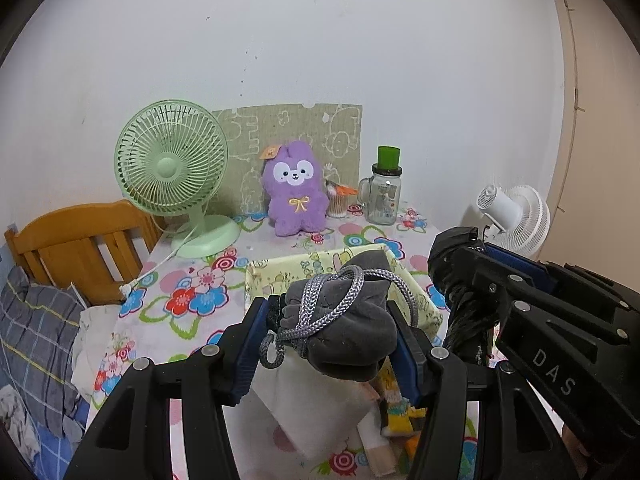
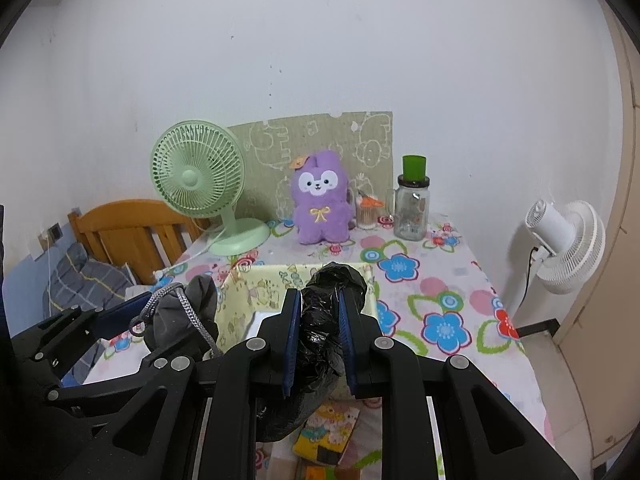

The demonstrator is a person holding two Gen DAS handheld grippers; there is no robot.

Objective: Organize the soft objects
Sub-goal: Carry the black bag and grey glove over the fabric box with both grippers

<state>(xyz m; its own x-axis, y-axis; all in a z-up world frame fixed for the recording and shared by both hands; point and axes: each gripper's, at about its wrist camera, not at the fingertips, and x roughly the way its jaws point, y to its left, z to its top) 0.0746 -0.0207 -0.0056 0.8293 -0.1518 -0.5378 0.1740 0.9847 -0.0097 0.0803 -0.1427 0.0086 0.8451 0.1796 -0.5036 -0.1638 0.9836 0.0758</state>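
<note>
My left gripper [image 1: 334,320] is shut on a grey cloth bundle [image 1: 352,332] wrapped with a grey braided cord [image 1: 320,300]; it hangs above the table. The bundle also shows at the left of the right wrist view [image 2: 180,320]. My right gripper [image 2: 320,320] is shut on a crumpled black plastic bag [image 2: 324,312], whose lower end droops below the fingers. That gripper and the black bag [image 1: 468,308] appear at the right of the left wrist view. A pale yellow fabric box [image 1: 280,276] [image 2: 240,300] sits on the floral tablecloth just beyond both grippers. A purple plush bunny [image 1: 294,192] [image 2: 320,200] stands at the back.
A green desk fan [image 1: 172,168] [image 2: 200,180] stands back left, a glass jar with a green lid [image 1: 384,196] [image 2: 412,208] back right. White cloth [image 1: 320,404] and a printed yellow item [image 2: 324,432] lie below. A wooden bed headboard [image 1: 80,240] is left, a white fan [image 2: 568,240] right.
</note>
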